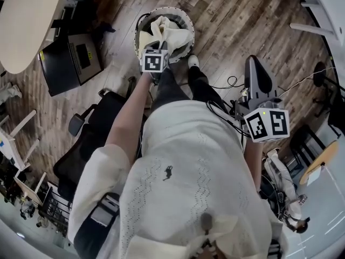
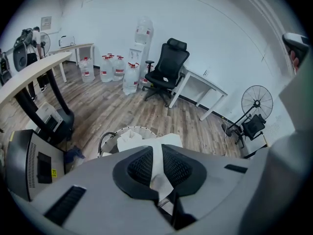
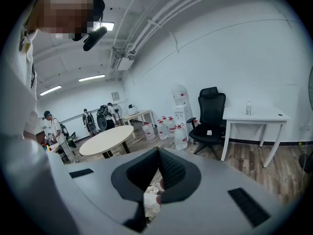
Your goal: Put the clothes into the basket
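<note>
On the wooden floor (image 1: 237, 20), upper centre of the head view, the basket (image 1: 187, 23) holds pale clothes (image 1: 167, 31); the left gripper (image 2: 157, 154), clamped on a white garment (image 2: 161, 182), hangs above it, release pending, while the right gripper (image 3: 157, 155) is closed, with pale fabric at the jaw roots.

**No legible writing anywhere**

The left cube (image 1: 154, 61) and the right cube (image 1: 267, 124) carry black-and-white square markers, which are patterns and not letters. A yellow sticker (image 1: 88, 55) on the black case (image 1: 56, 72) on the floor has dark print too small to read. A framed sign (image 2: 46, 22) on the far wall is too blurred to make out, as is a wall plaque (image 3: 115, 96). A white tag (image 3: 209, 132) lies on the chair (image 3: 210, 106) seat, and its print is also unreadable.
</note>
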A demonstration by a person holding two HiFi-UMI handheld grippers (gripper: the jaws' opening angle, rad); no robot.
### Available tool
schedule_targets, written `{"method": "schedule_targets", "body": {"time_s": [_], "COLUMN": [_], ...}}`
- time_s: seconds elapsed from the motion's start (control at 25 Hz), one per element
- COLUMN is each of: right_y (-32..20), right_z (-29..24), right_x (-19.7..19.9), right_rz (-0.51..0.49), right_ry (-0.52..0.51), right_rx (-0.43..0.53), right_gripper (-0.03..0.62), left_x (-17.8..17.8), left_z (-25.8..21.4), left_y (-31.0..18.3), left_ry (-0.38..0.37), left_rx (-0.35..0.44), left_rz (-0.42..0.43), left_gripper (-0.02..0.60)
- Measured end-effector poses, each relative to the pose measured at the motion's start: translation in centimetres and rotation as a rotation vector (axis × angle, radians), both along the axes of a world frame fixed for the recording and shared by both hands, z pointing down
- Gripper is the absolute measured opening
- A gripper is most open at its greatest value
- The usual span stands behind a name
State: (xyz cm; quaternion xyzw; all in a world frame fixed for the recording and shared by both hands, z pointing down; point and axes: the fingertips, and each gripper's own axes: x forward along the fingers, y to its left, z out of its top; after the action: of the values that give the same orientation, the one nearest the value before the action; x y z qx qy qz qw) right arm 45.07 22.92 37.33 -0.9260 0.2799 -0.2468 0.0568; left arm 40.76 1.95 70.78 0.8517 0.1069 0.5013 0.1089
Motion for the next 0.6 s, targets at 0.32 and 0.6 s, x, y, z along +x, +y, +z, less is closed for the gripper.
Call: {"method": "schedule_targets", "body": {"time_s": [0.32, 0.6], "right_y": [0.4, 0.1], "right_z": [2.7, 4.3], "right_x": [-0.1, -0.2], "right_rz": [0.003, -0.006], "right_ry": [-0.044, -0.075], "right_rx": [-0.013, -0.026], "right_gripper": [0.009, 0.009], "left_x": [0.1, 1.2], "left_z": [5.5, 7.8], "left_y": [0.4, -0.7], "left_ry": [-0.091, -0.12], "left_rx": [0.03, 0.071], "left_rz": [0.022, 0.03], "left_gripper": [0.044, 0.044]}}
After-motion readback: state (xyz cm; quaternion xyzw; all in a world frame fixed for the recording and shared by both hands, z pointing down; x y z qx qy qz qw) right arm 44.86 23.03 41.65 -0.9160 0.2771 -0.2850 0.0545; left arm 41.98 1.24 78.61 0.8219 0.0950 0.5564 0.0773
